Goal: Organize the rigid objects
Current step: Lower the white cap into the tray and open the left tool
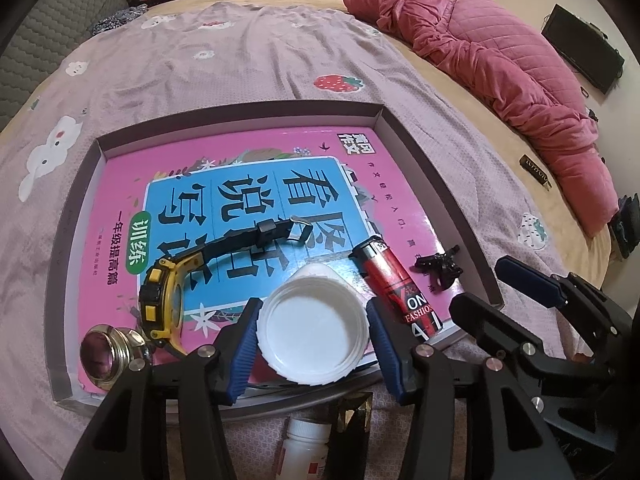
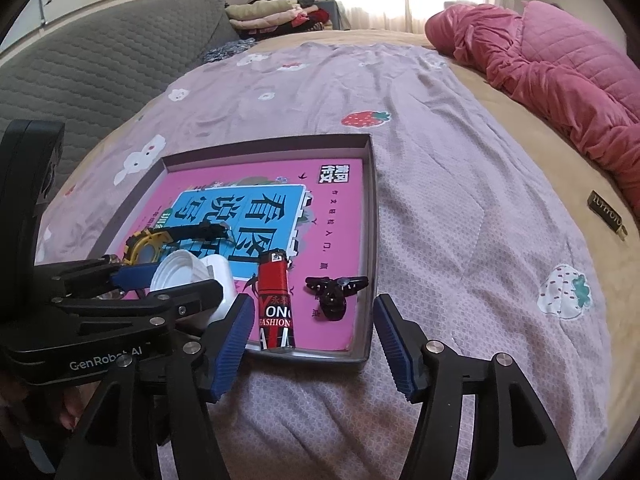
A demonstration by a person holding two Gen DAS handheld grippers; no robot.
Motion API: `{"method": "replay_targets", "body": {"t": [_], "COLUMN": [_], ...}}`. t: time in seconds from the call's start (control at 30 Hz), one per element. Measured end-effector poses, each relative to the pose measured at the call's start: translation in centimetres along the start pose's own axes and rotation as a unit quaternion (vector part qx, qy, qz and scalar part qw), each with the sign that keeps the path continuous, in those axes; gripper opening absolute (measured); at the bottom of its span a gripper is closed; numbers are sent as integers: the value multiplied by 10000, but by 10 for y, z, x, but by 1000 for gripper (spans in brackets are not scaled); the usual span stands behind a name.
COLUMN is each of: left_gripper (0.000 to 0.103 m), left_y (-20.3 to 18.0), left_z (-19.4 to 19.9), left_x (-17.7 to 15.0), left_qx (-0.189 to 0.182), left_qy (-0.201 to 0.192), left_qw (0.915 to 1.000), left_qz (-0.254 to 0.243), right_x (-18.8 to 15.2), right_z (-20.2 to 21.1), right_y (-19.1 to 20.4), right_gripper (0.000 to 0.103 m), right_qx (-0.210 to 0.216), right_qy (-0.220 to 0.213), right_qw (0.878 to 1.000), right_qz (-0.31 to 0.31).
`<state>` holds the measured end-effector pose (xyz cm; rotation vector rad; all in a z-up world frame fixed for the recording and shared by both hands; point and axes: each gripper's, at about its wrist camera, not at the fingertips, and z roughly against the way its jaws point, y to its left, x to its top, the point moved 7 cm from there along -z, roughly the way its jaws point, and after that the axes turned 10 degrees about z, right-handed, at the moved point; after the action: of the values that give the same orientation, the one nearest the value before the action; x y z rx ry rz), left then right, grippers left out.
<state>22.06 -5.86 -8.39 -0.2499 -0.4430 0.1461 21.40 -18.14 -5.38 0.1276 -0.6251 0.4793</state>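
Observation:
A shallow grey tray (image 1: pixel 434 168) (image 2: pixel 373 208) on the bed holds a pink book (image 1: pixel 240 148). On the book lie a yellow-black watch (image 1: pixel 160 300) (image 2: pixel 144 248), a red lighter (image 1: pixel 396 284) (image 2: pixel 276 300), a black hair clip (image 1: pixel 440 270) (image 2: pixel 336 288) and a brass ring fitting (image 1: pixel 108 354). A white cap (image 1: pixel 312 328) (image 2: pixel 176 272) sits tilted between the pads of my left gripper (image 1: pixel 314 344) (image 2: pixel 168 280), with a thin gap at the right pad. My right gripper (image 2: pixel 316 344) (image 1: pixel 486 286) stands open over the tray's near edge, empty.
A white pill bottle (image 1: pixel 304 452) and a dark gold-edged box (image 1: pixel 352 412) lie outside the tray's near wall. A pink quilt (image 1: pixel 500 60) (image 2: pixel 560 80) is heaped at the right, a small dark tag (image 2: pixel 608 212) beside it. A grey sofa (image 2: pixel 100 72) stands on the left.

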Motion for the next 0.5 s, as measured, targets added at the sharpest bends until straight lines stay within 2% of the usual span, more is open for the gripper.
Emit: {"method": "replay_targets", "body": {"t": [0.5], "left_gripper": [52], "left_y": [3], "left_z": [12], "left_x": [2], "left_qx": [-34], "left_qy": [-119], "left_qw": [9999], "left_qz": [59], "right_x": [2], "right_z": [5], "right_y": [0], "right_gripper": [67], "right_qx": [-76], "right_qy": [-48], "right_qw": [10000], "right_qz": [39]}}
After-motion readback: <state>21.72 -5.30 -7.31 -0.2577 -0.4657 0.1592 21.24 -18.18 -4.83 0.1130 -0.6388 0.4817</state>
